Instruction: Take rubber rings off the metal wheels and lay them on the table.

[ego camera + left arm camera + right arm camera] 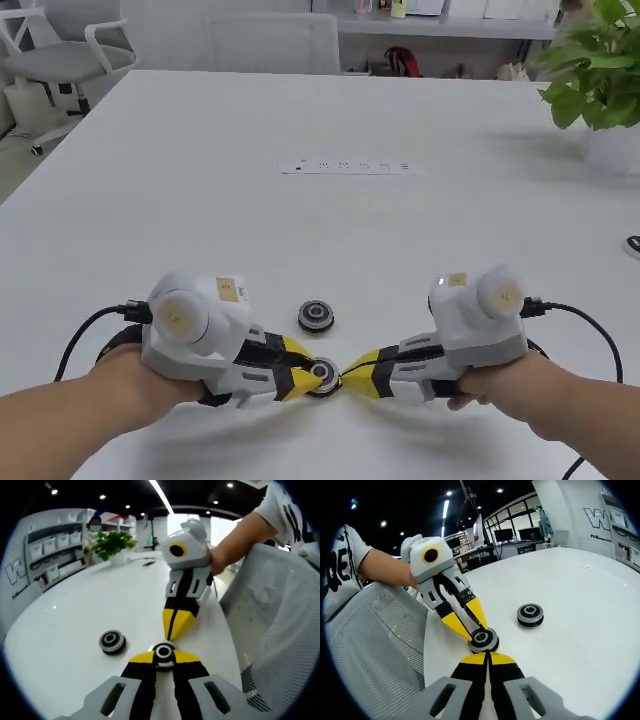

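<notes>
Left gripper [164,657] is clenched on one metal wheel [164,651], a jaw on either side, holding it low at the near edge of the bench [400,250]. I can't tell if the wheel is touching the surface. My right gripper [487,656] meets it nose-to-nose, jaws pressed together, tips at the wheel's rim. I can't tell whether any rubber is pinched between them. Rubber ring [493,644] is still seated on that wheel, so I read this as the start of the peel on wheel one. Second wheel [316,315] lies flat on the bench just beyond, ring on, untouched. Next move, my guess: work a right tip under the ring's lip, keep the left clamp firm so the wheel doesn't spin, pull outward and roll the ring off, then lay it on the bench.
</notes>
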The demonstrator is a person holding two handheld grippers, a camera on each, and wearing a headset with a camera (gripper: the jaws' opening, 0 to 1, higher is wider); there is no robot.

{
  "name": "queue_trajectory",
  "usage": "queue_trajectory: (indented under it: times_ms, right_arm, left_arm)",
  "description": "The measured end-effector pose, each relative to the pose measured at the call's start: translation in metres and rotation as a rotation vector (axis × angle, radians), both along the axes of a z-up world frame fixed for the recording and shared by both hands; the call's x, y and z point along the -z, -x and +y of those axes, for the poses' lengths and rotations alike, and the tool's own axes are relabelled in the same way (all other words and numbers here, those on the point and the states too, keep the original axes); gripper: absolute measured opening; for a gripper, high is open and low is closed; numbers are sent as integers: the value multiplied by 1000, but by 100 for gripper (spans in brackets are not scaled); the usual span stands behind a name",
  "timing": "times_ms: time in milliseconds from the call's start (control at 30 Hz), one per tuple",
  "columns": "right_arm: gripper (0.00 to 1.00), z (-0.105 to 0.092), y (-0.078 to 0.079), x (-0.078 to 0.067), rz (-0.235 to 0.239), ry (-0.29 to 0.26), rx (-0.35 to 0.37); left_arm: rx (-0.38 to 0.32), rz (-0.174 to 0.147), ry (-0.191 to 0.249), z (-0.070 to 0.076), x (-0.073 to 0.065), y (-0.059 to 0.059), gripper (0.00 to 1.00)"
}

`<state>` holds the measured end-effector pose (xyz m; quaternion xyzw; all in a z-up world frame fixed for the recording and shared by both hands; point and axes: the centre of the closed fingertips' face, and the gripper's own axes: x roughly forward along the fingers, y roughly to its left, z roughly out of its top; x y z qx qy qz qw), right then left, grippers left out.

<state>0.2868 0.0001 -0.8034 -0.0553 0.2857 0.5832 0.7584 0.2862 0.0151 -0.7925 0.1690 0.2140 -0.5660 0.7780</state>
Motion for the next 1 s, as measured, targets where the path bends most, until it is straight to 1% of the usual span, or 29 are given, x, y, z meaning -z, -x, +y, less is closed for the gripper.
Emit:
queue_trajectory:
  times_ms: [33, 67, 133, 433, 500, 600, 767, 833, 867, 1000]
  right_arm:
    - [0, 0, 0, 0, -12, 0, -9]
    - [0, 0, 0, -1, -42, 3, -27]
    - [0, 0, 1, -1, -42, -1, -28]
    - [0, 1, -1, -5, -86, -14, -53]
    - [0, 1, -2, -6, -73, -23, -45]
    - [0, 1, -3, -6, -68, -25, -42]
    - [0, 1, -4, -6, -46, -34, -14]
    - [0, 1, -5, -6, -46, -35, -7]
    - [0, 1, -6, -7, -36, -41, 4]
    - [0, 2, -8, -9, -23, -59, 25]
  left_arm:
    - [0, 0, 0, 0, 0, 0, 12]
    - [-1, 1, 1, 0, 0, 0, 12]
    - [-1, 3, 2, 0, 0, 0, 12]
    - [0, 1, -3, 1, 0, -1, 12]
    - [-3, 4, -3, 1, 0, -1, 12]
    - [-5, 5, -4, 1, 0, -1, 12]
    - [-12, 12, -5, 0, 0, -1, 11]
    - [-14, 14, -8, 1, 0, -1, 11]
    - [-14, 14, -8, 1, 0, -1, 11]
    - [-20, 18, -7, 1, 0, -1, 11]
